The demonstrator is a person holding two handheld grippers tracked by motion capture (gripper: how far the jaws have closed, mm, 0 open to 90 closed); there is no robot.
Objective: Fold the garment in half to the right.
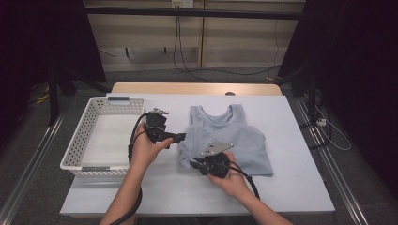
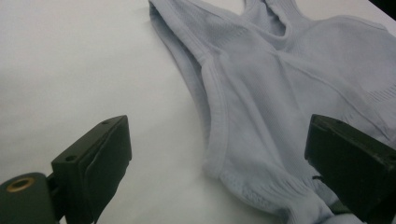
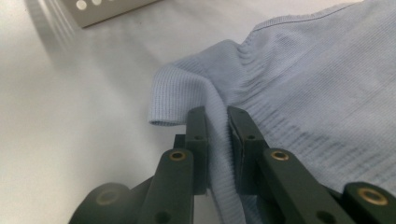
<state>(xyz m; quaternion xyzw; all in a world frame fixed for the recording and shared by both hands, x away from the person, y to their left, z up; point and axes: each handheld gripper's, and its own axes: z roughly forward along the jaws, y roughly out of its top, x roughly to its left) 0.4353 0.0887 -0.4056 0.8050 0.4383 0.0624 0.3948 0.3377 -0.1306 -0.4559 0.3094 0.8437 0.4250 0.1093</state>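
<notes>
On the pale table (image 1: 291, 187), seen from the high view, a light blue tank top (image 1: 244, 145) lies flat to the right of centre, its long axis running away from me, straps and neckline at the far end, hem nearest me. My right gripper (image 1: 193, 164) sits at the near left corner of the hem, and my left gripper (image 1: 182, 137) hovers just beside the top's left edge, pointing right toward it. A white perforated basket (image 1: 77, 145) stands on the left part of the table, apart from the top, with nothing in it that I can make out. Nothing lies between the basket and the top except my left hand (image 1: 145, 149)

In the left gripper view, my jaws stand wide apart with nothing pressed between them. The tank top (image 2: 289, 93) spreads ahead, its side seam running up the picture, its hem corner low and near the right-hand jaw

In the right gripper view, my jaws are clamped on a fold of the ribbed hem of the tank top (image 3: 299, 79), cloth pinched between the pads. A corner of the basket (image 3: 107, 9) shows at the top left, well apart
</notes>
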